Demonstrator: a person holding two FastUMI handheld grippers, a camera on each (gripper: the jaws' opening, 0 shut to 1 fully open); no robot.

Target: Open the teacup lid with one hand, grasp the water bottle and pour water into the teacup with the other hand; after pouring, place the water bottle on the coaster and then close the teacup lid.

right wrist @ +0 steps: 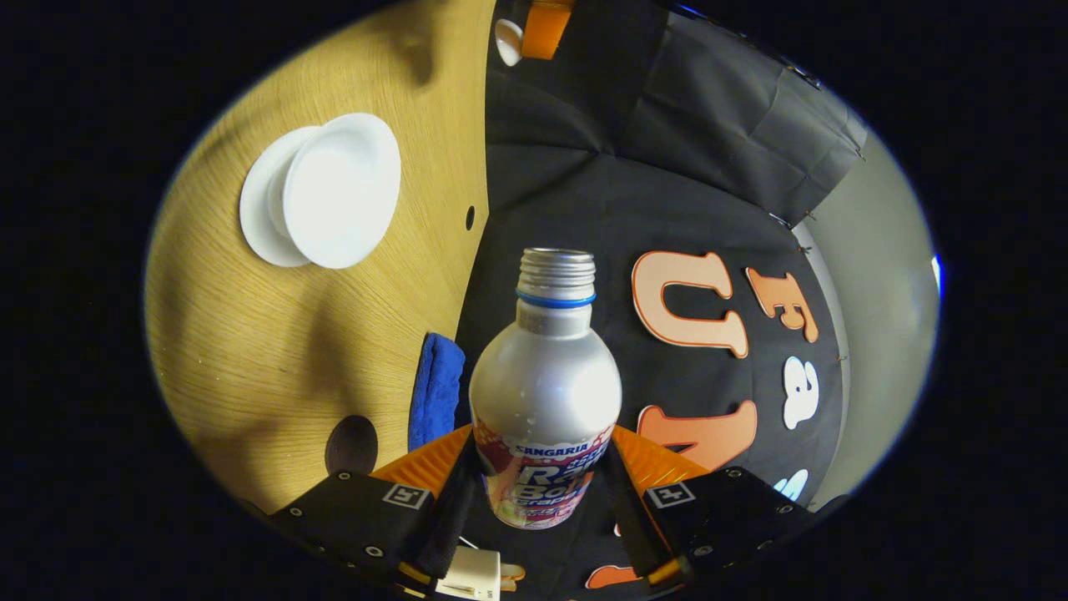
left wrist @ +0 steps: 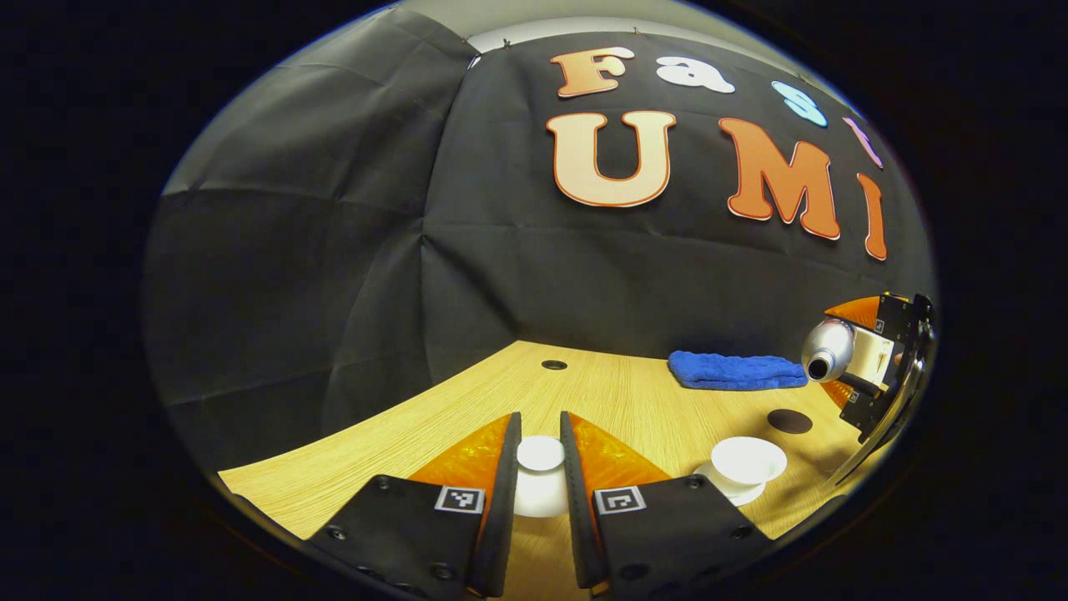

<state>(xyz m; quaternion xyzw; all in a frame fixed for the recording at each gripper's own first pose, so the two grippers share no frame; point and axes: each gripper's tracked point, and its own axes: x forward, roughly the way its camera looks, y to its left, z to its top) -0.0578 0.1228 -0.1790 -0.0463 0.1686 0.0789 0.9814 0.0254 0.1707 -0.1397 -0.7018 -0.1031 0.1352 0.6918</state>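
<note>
In the left gripper view my left gripper is shut on the white teacup lid, held just above the table. The open white teacup stands on its saucer to the right. Beyond it my right gripper holds the silver water bottle tipped on its side, its open mouth pointing left, above and right of the cup. In the right gripper view the right gripper is shut on the bottle, uncapped. The teacup and saucer lie upper left, the dark round coaster lower left.
A folded blue towel lies at the back of the wooden table, behind the coaster. A small round hole sits in the tabletop near the black cloth wall. The left gripper with the lid appears at the top of the right gripper view.
</note>
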